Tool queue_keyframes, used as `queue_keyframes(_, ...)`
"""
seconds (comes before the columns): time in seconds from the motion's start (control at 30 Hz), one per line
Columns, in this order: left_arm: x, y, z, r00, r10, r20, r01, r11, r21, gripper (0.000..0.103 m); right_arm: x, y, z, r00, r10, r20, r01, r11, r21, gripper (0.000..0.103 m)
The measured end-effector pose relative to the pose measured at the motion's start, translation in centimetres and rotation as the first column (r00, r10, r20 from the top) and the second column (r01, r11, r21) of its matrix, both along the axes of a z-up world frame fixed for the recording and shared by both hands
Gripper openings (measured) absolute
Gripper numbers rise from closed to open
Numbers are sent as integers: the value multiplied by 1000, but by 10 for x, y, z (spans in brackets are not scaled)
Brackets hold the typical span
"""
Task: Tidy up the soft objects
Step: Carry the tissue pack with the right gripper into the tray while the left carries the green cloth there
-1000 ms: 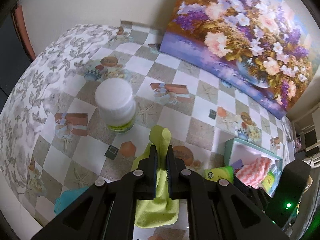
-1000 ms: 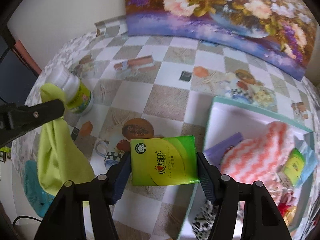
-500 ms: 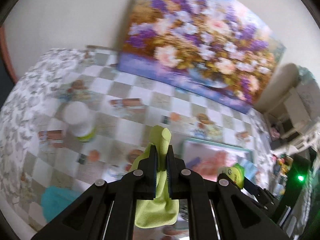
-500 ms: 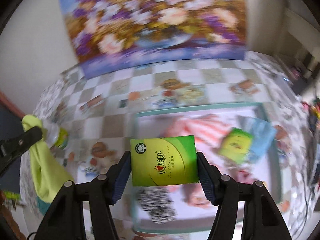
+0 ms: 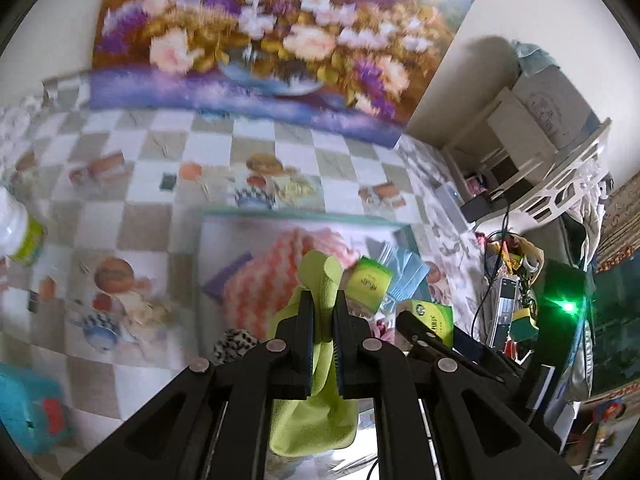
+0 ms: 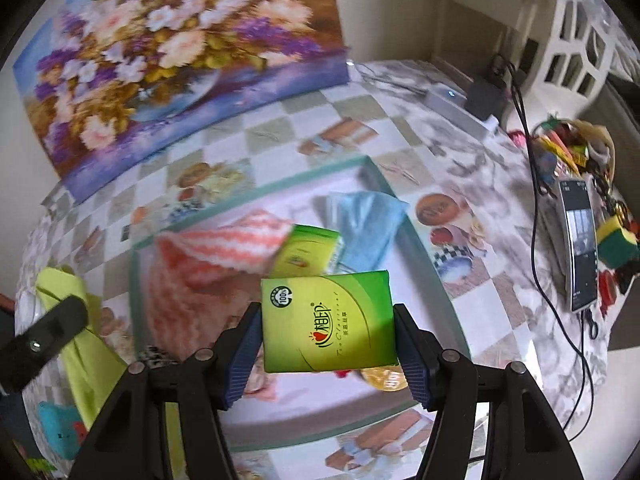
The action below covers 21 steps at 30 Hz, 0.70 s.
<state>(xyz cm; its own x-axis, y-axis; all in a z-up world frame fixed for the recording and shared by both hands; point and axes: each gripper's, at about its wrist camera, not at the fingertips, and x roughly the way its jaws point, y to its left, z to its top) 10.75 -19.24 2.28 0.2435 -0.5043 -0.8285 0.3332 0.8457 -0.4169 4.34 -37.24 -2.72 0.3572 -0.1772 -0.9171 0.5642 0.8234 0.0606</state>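
Note:
My left gripper (image 5: 323, 312) is shut on a lime-green cloth (image 5: 320, 400) that hangs below the jaws, held above the near left part of a teal-rimmed white tray (image 5: 296, 216). My right gripper (image 6: 328, 336) is shut on a green tissue pack (image 6: 328, 320), held over the tray (image 6: 256, 192). In the tray lie a pink-and-white zigzag cloth (image 6: 216, 248), a second green tissue pack (image 6: 308, 252), a light blue cloth (image 6: 364, 220) and a black-and-white patterned item (image 5: 234, 344). The cloth also shows at the left of the right wrist view (image 6: 88, 360).
A white bottle with a green label (image 5: 18, 228) stands at the far left. A teal plush toy (image 5: 32, 412) lies near the front left. A flower painting (image 5: 256, 40) leans on the wall. A phone (image 6: 580, 240), cables and clutter sit to the right.
Both grippers have swung right with their loads, from the bottle's side of the table to above the tray. The bottle has slid to the left edge of view.

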Motion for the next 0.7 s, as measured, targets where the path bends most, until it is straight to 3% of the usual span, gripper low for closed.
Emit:
queue_keyframes(0.27, 8, 3, -20, 998, 23, -53, -23, 1000, -11, 11, 8, 4, -17, 999, 33, -41, -31, 999, 40, 66)
queue_keyframes(0.4, 9, 6, -19, 998, 32, -51, -33, 999, -11, 40, 10, 7, -16, 998, 42, -39, -41, 998, 37, 68)
queue_keyframes(0.57, 11, 14, -17, 998, 54, -40, -54, 999, -1, 43, 11, 8, -19, 997, 50, -58, -48, 998, 33, 70)
queue_keyframes(0.7, 13, 24, -20, 995, 102, -16, -101, 993, 66, 63, 12, 9, -19, 997, 51, -59, -50, 999, 23, 76)
